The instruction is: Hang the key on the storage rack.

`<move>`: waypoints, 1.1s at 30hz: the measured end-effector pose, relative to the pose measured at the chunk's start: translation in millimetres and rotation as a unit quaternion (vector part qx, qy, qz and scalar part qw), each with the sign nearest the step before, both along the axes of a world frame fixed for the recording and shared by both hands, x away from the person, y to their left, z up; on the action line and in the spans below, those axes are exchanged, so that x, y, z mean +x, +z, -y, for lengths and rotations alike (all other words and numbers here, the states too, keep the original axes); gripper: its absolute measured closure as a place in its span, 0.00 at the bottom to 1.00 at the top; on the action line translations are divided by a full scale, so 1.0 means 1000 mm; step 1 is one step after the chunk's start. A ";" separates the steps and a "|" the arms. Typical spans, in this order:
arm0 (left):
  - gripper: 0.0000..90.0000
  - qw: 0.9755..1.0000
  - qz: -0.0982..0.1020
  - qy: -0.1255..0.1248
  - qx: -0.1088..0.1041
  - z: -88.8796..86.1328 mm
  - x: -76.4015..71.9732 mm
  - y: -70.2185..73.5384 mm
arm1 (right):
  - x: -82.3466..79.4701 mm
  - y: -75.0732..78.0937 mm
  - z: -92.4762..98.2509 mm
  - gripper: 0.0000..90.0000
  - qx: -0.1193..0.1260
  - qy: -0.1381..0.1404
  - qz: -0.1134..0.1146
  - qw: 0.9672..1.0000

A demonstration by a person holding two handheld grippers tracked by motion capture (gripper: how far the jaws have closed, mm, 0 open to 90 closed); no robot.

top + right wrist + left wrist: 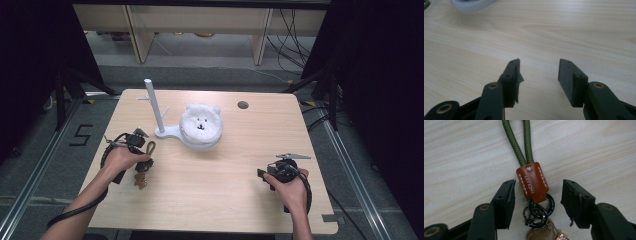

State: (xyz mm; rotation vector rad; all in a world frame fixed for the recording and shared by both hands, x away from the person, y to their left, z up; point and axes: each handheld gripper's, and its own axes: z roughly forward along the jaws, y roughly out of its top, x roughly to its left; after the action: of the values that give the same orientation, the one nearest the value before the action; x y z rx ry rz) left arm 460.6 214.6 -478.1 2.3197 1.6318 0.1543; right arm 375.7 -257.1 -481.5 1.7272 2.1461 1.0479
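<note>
Keychain (532, 183) with green cord and orange leather tab is lying flat on the table (215, 185), near its left edge. Left gripper (537, 195) is straddling the tab, fingers (505, 200) spread, not touching. Right gripper (539, 80) is hovering over bare wood, fingers released.

A white stand (159, 117) and a fluffy white bear-faced plush (200, 123) sit mid-table (240, 165), touching each other.
</note>
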 end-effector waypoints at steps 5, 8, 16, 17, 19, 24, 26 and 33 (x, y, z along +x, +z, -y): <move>0.53 1.000 0.014 -0.017 0.010 0.000 0.004 -0.002 | 0.001 -0.001 0.001 0.59 -0.001 0.007 0.013 1.000; 0.55 1.000 0.012 -0.020 0.012 0.000 0.006 -0.004 | 0.001 -0.001 0.001 0.59 0.000 0.007 0.013 1.000; 0.61 0.999 0.006 -0.031 0.024 0.000 0.009 -0.007 | 0.001 -0.002 -0.001 0.59 0.003 0.007 0.011 1.000; 0.62 0.999 0.010 -0.026 0.039 0.001 0.008 -0.006 | 0.001 -0.002 -0.001 0.59 0.002 0.008 0.010 1.000; 0.63 0.999 0.015 -0.019 0.041 0.002 0.010 -0.008 | 0.001 -0.002 -0.001 0.59 0.002 0.012 0.009 1.000; 0.66 0.999 0.014 -0.023 0.042 0.003 0.011 -0.007 | 0.001 -0.002 0.000 0.59 0.002 0.013 0.009 1.000; 0.69 0.999 0.018 -0.019 0.043 0.004 0.010 -0.007 | 0.001 -0.002 0.000 0.59 0.004 0.013 0.012 1.000; 0.75 0.999 0.018 -0.029 0.021 0.005 0.005 -0.007 | -0.001 0.000 -0.002 0.59 0.004 0.004 -0.002 1.000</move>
State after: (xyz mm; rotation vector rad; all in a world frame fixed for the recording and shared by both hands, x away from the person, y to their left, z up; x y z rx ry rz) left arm 465.2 209.1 -485.5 2.3783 1.5581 0.2195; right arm 375.0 -255.3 -482.0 1.7275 2.1554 1.0586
